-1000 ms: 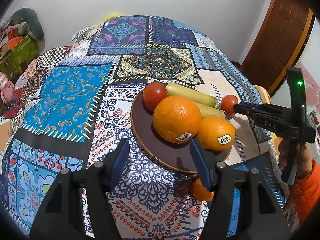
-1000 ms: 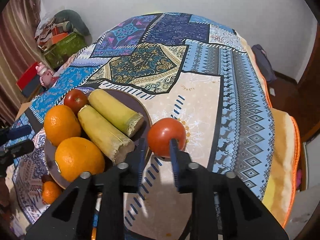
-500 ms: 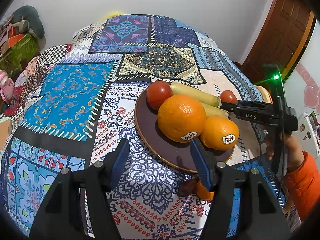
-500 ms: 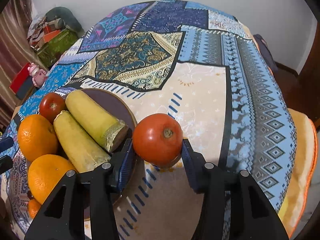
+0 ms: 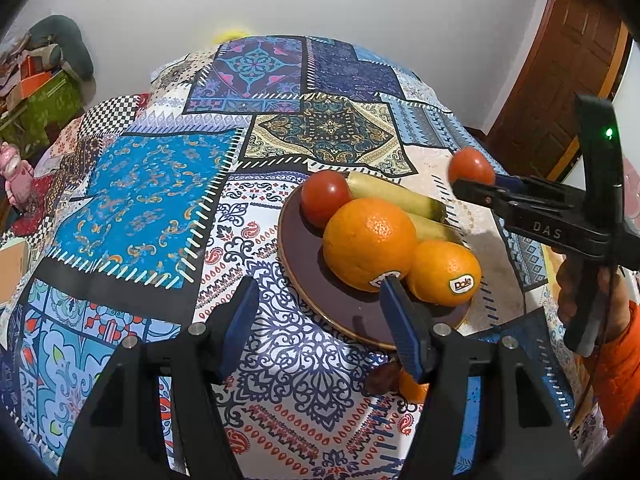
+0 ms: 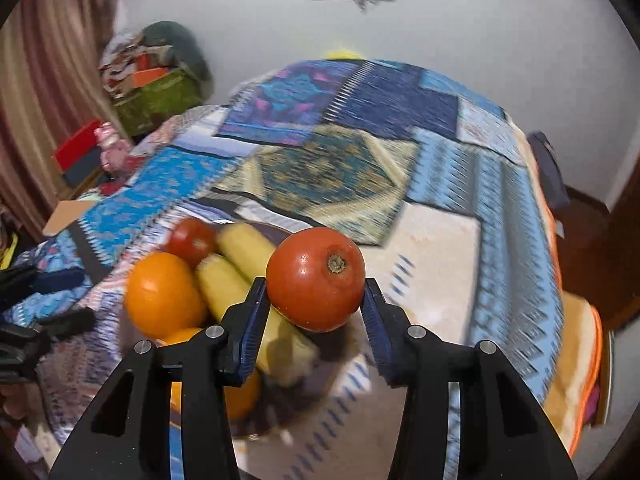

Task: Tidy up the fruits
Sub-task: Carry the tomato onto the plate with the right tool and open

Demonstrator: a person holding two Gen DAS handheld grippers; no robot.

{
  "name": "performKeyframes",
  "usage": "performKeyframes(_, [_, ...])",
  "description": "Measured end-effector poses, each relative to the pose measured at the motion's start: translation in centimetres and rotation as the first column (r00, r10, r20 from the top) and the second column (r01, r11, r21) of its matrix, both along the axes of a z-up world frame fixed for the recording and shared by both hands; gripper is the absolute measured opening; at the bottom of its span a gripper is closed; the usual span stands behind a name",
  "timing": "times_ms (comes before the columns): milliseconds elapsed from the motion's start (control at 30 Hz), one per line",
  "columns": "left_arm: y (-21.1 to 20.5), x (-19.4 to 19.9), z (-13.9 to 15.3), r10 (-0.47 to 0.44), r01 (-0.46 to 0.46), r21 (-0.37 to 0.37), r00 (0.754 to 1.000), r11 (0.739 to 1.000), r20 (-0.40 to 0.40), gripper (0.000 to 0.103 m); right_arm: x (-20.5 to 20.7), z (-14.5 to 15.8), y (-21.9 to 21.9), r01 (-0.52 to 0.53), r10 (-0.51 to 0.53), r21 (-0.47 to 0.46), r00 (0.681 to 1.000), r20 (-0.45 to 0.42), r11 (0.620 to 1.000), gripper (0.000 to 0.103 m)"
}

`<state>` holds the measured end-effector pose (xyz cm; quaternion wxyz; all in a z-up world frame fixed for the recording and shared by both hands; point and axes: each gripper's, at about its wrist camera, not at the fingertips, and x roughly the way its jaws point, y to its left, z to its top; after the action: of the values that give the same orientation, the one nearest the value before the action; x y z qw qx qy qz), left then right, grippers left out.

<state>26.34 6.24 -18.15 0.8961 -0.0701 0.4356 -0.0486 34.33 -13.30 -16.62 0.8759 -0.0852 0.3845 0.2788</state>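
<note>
Now, largest first: the cloth [image 5: 144,200] covers a broad round table, with plenty of bare room left of and beyond the plate [image 5: 304,276], but it falls away close on the right, where the orange blanket edge [image 6: 576,344] shows. The plate itself is crowded: two oranges [image 5: 370,250] in front, two yellow pieces [image 5: 394,196] behind them, a tomato [image 5: 325,197] at the far left. Its free floor is the near strip by my left gripper [image 5: 316,312], whose fingers stand spread over the plate's near rim with nothing between them.

My right gripper [image 6: 316,300] is pinching the second tomato [image 6: 316,278] by its sides, clear of the cloth and just right of the plate. I judge the step to be carrying it onto the plate. To do that well I would keep the squeeze light, cross above the yellow pieces rather than brush them, and set it down in a hollow between fruits so it cannot roll off the rim. A small orange [image 5: 412,386] lies off the plate near my left fingers.
</note>
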Motion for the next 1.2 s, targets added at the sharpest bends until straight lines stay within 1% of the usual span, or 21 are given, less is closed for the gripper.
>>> performKeyframes(100, [0.3,-0.1,0.1,0.006,-0.006,-0.011,1.000,1.000,0.001,0.062,0.3,-0.4,2.1,-0.042,0.042,0.002,0.999,-0.022,0.999,0.043])
performKeyframes(200, [0.6,-0.2,0.0,0.005,-0.005,-0.021,1.000,1.000,0.000,0.062,0.9,-1.7,3.8,-0.058,0.057,-0.026,0.997,-0.044,0.998,0.043])
performKeyframes(267, [0.7,-0.3,0.0,0.002,-0.002,-0.029,1.000,1.000,-0.001,0.062,1.4,-2.7,4.4,-0.070,0.067,-0.028,0.994,-0.086,0.997,0.043])
performKeyframes(333, [0.8,-0.3,-0.1,0.003,-0.003,-0.031,1.000,1.000,-0.002,0.062,1.4,-2.9,4.6,-0.071,0.068,-0.032,0.995,-0.074,0.997,0.043])
performKeyframes(500, [1.0,-0.1,-0.4,0.003,-0.003,-0.045,1.000,0.999,-0.006,0.062,1.1,-2.5,4.5,-0.083,0.080,-0.032,0.993,-0.091,0.996,0.045])
performKeyframes(633, [1.0,-0.1,-0.6,0.007,-0.008,-0.050,1.000,0.999,-0.010,0.062,0.6,-1.8,4.5,-0.088,0.086,-0.027,0.994,-0.063,0.996,0.051])
performKeyframes(733, [1.0,-0.2,-0.5,0.008,-0.008,-0.046,1.000,0.999,-0.010,0.062,0.5,-1.6,4.7,-0.088,0.086,-0.034,0.995,-0.056,0.996,0.051])
performKeyframes(800, [0.9,-0.3,-0.3,0.006,-0.006,-0.043,1.000,0.999,-0.007,0.062,0.4,-1.4,4.6,-0.077,0.075,-0.035,0.996,-0.053,0.996,0.051])
performKeyframes(900, [0.6,-0.7,0.1,0.000,0.000,-0.029,1.000,1.000,0.000,0.062,-0.2,-0.9,3.6,-0.055,0.054,-0.008,0.997,-0.058,0.998,0.051])
performKeyframes(1067, [-0.6,-1.9,1.3,-0.028,0.028,-0.015,1.000,1.000,0.013,0.062,-2.5,0.5,1.1,-0.016,0.018,0.029,0.998,-0.053,0.999,0.051])
performKeyframes(1200, [-1.8,-3.0,1.8,-0.052,0.052,-0.009,0.999,0.999,0.014,0.062,-4.7,1.1,-0.6,0.003,-0.002,0.020,0.999,-0.032,1.000,0.052])
